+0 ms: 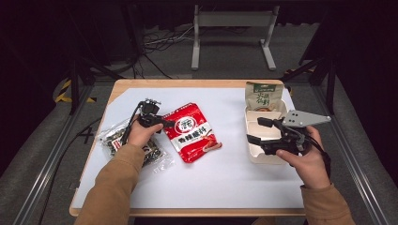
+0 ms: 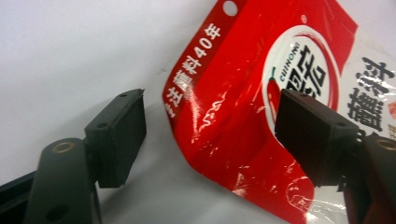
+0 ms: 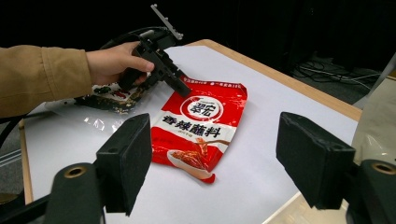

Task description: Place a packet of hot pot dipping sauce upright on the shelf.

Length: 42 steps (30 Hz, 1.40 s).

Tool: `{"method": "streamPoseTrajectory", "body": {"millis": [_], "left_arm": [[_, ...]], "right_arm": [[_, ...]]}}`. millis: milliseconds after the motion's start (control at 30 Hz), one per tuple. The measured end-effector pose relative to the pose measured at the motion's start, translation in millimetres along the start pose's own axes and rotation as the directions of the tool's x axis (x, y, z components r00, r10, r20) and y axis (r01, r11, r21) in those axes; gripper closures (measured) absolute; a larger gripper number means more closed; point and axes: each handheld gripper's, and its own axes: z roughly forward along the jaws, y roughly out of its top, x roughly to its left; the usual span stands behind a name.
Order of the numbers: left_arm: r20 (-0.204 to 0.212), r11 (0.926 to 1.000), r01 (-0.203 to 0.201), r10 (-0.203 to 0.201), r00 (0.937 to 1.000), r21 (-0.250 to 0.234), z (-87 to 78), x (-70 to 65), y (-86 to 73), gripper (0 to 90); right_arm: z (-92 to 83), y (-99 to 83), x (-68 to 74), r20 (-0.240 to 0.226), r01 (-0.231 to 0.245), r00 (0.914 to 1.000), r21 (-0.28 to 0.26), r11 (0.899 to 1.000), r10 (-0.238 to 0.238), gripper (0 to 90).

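- The left tool [image 1: 162, 123] is hovering with its jaws apart over the top corner of the red seasoning pouch [image 1: 193, 132]; in the left gripper view one pad is sitting above the pouch [image 2: 243, 116] and the other above bare tabletop [image 2: 70, 56], neither pressing on it.
- The right tool [image 1: 256, 131] is waiting wide open and empty beside the cream tray [image 1: 257, 155] at the right side.
- The red pouch is lying flat near the middle of the tabletop, not yet gripped or lifted.
- A clear snack bag [image 1: 115, 140] is lying under the left hand [image 1: 141, 133]; a green packet [image 1: 264, 97] is standing at the tray's far end.
- Judging by this, the pickup is only beginning: closing on the pouch and carrying it, probably to the tray, are remaining.
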Motion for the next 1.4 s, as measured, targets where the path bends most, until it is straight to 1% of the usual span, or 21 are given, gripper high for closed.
{"method": "streamPoseTrajectory", "body": {"millis": [33, 67, 100, 200, 367, 433, 467, 533, 600, 700, 767, 833, 867, 967, 1000, 1067, 1133, 1167, 1233, 1333, 1400], "left_arm": [[0.000, 1.0000, 0.000, 0.000, 1.0000, 0.000, 0.0, 0.0, 0.0, 26.1], [0.018, 1.0000, -0.005, 0.005, 0.9998, 0.003, 0.1, -0.6, 0.1, 26.1], [0.055, 0.9997, -0.022, 0.022, 0.9982, 0.009, 0.2, -4.9, -0.3, 26.7], [0.065, 0.9986, -0.053, 0.053, 0.9965, 0.004, -2.6, -12.3, 0.1, 25.1], [0.081, 0.9971, -0.070, 0.072, 0.9941, -0.031, -11.0, -16.1, 0.3, 27.9], [0.083, 0.9961, -0.081, 0.084, 0.9930, -0.036, -13.7, -16.5, -0.4, 31.2], [0.088, 0.9956, -0.087, 0.089, 0.9921, -0.034, -15.9, -16.5, -0.4, 35.2], [0.106, 0.9952, -0.089, 0.093, 0.9900, -0.040, -19.0, -17.1, -0.7, 40.6], [0.107, 0.9948, -0.093, 0.097, 0.9895, -0.040, -19.5, -18.4, -1.1, 47.2], [0.111, 0.9929, -0.118, 0.119, 0.9867, -0.010, -16.0, -21.5, -1.6, 51.5], [0.093, 0.9902, -0.138, 0.136, 0.9864, 0.020, -10.5, -24.4, -1.7, 54.0], [0.063, 0.9885, -0.144, 0.142, 0.9879, 0.044, -4.5, -27.1, -2.4, 56.3], [0.054, 0.9897, -0.137, 0.135, 0.9894, 0.041, -2.9, -27.4, -2.2, 58.8], [0.038, 0.9932, -0.107, 0.105, 0.9937, 0.047, -1.8, -25.4, -0.7, 73.5], [0.030, 0.9941, -0.101, 0.100, 0.9945, 0.039, -1.7, -24.6, -0.5, 78.0], [0.034, 0.9951, -0.093, 0.092, 0.9952, 0.035, -3.4, -23.6, 0.0, 81.9], [0.034, 0.9945, -0.099, 0.098, 0.9947, 0.035, -4.5, -23.8, 0.4, 84.3], [0.041, 0.9946, -0.102, 0.101, 0.9940, 0.021, -8.0, -24.5, 1.5, 88.0], [0.074, 0.9954, -0.096, 0.095, 0.9927, 0.003, -15.0, -25.7, 3.4, 88.8], [0.082, 0.9926, -0.120, 0.121, 0.9893, -0.018, -21.6, -29.8, 5.0, 89.1], [0.089, 0.9904, -0.135, 0.137, 0.9865, -0.031, -26.6, -34.5, 6.5, 89.2]], "right_arm": [[-0.3, 0.0, 0.1, -0.002, -0.002, 1.0000, -0.001, 1.000, 0.002, 27.5], [-0.3, 0.0, 0.1, -0.002, -0.002, 1.0000, -0.001, 1.000, 0.002, 27.5], [-0.6, -0.1, 0.4, -0.007, -0.006, 1.0000, -0.002, 1.000, 0.006, 27.5], [-1.0, -0.3, 0.7, -0.005, -0.006, 1.0000, 0.001, 1.000, 0.006, 27.5], [1.1, -0.4, 1.2, -0.009, -0.003, 1.0000, 0.001, 1.000, 0.003, 27.9], [2.0, -0.4, 1.9, -0.030, -0.003, 0.9996, -0.002, 1.000, 0.003, 27.9], [2.2, -0.4, 2.2, -0.035, -0.002, 0.9994, -0.003, 1.000, 0.002, 28.2], [2.5, -0.2, 2.2, -0.037, -0.001, 0.9993, -0.005, 1.000, 0.001, 28.7], [2.8, -0.2, 2.0, -0.038, -0.002, 0.9993, -0.006, 1.000, 0.002, 28.8], [4.6, -0.6, 2.8, -0.046, -0.006, 0.9989, 0.000, 1.000, 0.005, 29.1], [5.4, -0.3, 4.1, -0.050, -0.003, 0.9987, 0.002, 1.000, 0.003, 29.4], [5.8, 0.0, 4.9, -0.056, -0.001, 0.9984, 0.001, 1.000, 0.001, 29.4], [6.0, -0.1, 4.9, -0.058, 0.000, 0.9983, 0.001, 1.000, 0.000, 29.4], [6.0, -0.7, 4.0, -0.057, -0.002, 0.9984, 0.001, 1.000, 0.002, 29.6], [5.7, -1.1, 3.6, -0.058, -0.003, 0.9983, 0.001, 1.000, 0.003, 29.9], [5.2, -1.8, 2.9, -0.058, -0.002, 0.9983, 0.003, 1.000, 0.002, 31.4], [4.7, -2.0, 2.7, -0.058, 0.002, 0.9983, 0.005, 1.000, -0.001, 33.4], [4.6, -2.6, 1.7, -0.066, -0.005, 0.9978, 0.007, 1.000, 0.005, 34.6], [4.3, -3.1, 0.8, -0.069, -0.013, 0.9975, 0.009, 1.000, 0.014, 37.8], [4.2, -3.8, -0.3, -0.049, 0.002, 0.9988, 0.020, 1.000, -0.001, 41.6], [4.1, -3.8, 0.2, -0.057, -0.003, 0.9983, 0.017, 1.000, 0.004, 42.5]]}}
